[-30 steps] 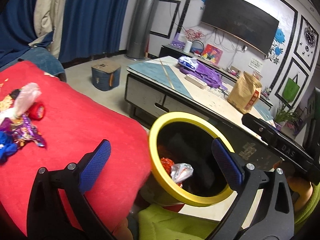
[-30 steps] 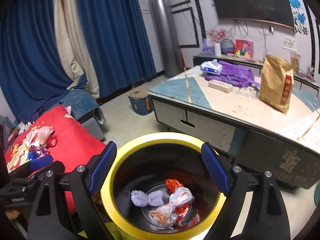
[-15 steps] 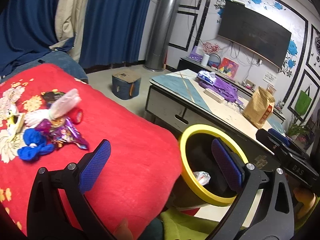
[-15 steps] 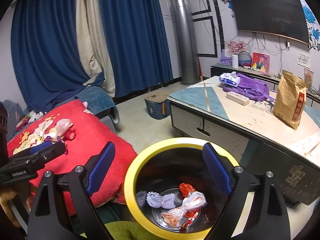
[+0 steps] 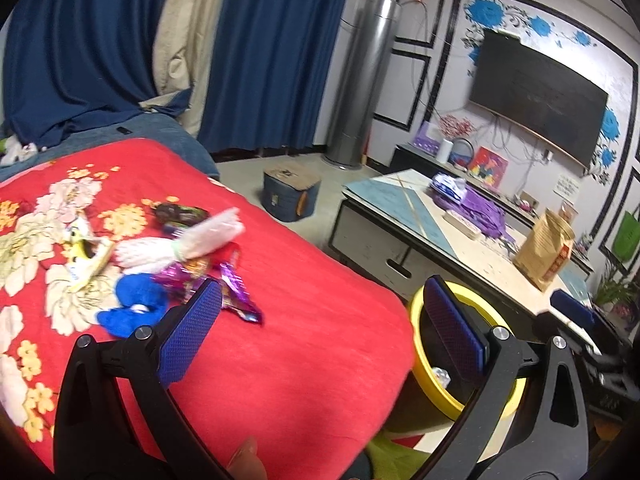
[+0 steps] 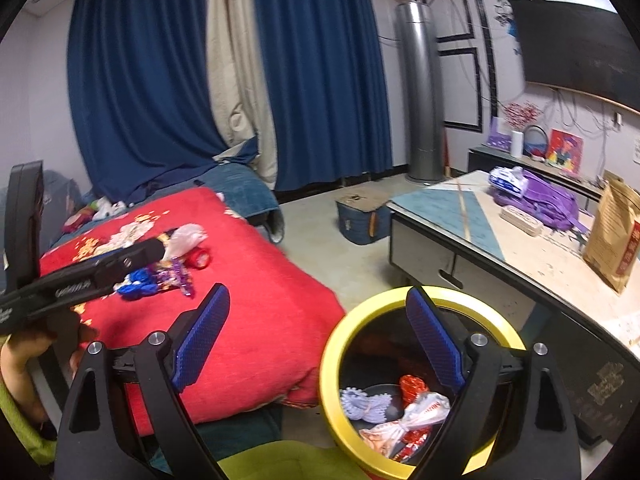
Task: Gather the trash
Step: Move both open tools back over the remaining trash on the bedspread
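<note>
Left gripper [image 5: 320,336] tilted downward over the edge of the red flowered blanket [image 5: 304,360], blue pads wide apart with nothing between them — nothing held. Just beyond its left pad, a loose pile of trash [image 5: 168,264] on the blanket: a purple foil wrapper [image 5: 236,300], a blue wrapper [image 5: 136,308], a white ruffled wrapper [image 5: 144,254], a pale pink one [image 5: 216,234], a dark wrapper [image 5: 180,213] farther back, all touching or overlapping. Right gripper [image 6: 316,340] also angled down, jaws spread wide and empty, its right pad over the mouth of the yellow-rimmed bin [image 6: 332,364], its left pad over the blanket. Inside the bin, several wrappers [image 6: 404,416] on the bottom — white, red and pale lilac. Bin on the floor beside the blanket's corner, near the low table [image 6: 472,248]. At the left edge of the right wrist view, a hand [image 6: 24,364] wrapped around the left gripper's black body, green sleeve [image 6: 20,432] below it.
</note>
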A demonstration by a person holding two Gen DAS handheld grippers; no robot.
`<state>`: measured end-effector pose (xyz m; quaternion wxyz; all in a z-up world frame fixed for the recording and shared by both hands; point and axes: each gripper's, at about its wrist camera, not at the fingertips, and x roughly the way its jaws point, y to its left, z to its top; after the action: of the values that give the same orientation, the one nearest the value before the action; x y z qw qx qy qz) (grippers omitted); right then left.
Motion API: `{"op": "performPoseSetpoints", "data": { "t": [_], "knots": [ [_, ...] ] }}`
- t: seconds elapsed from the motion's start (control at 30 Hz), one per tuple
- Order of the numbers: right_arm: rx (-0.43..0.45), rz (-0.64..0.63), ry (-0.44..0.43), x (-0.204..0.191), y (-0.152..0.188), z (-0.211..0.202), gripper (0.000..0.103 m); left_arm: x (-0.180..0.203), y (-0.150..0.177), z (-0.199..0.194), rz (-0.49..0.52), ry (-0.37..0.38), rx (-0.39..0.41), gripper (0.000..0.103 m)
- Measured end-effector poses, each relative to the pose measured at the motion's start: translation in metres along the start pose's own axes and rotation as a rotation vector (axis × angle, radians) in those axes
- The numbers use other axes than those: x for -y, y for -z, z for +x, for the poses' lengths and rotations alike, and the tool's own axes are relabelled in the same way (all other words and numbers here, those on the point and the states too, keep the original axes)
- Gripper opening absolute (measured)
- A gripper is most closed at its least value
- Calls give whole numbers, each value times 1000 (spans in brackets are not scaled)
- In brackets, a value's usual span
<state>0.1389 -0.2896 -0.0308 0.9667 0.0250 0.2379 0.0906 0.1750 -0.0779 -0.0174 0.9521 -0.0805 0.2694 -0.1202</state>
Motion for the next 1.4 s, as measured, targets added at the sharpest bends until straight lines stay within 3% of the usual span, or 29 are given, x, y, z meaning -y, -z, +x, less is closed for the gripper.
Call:
{"op": "performPoseSetpoints", "data": {
  "t": [0.33, 1.0, 1.4],
  "knots": [
    [-29, -107, -98, -49, -3, 12, 87, -43, -12, -15, -61, -90, 51, 92],
    [-98, -303, -279, -147, -11, 66, 87, -145, -24, -31, -230, -276, 75, 92],
    [-164, -342, -330, -194, -18, 133, 72, -195, -19, -31, -331, -311, 69, 91]
  ]
}}
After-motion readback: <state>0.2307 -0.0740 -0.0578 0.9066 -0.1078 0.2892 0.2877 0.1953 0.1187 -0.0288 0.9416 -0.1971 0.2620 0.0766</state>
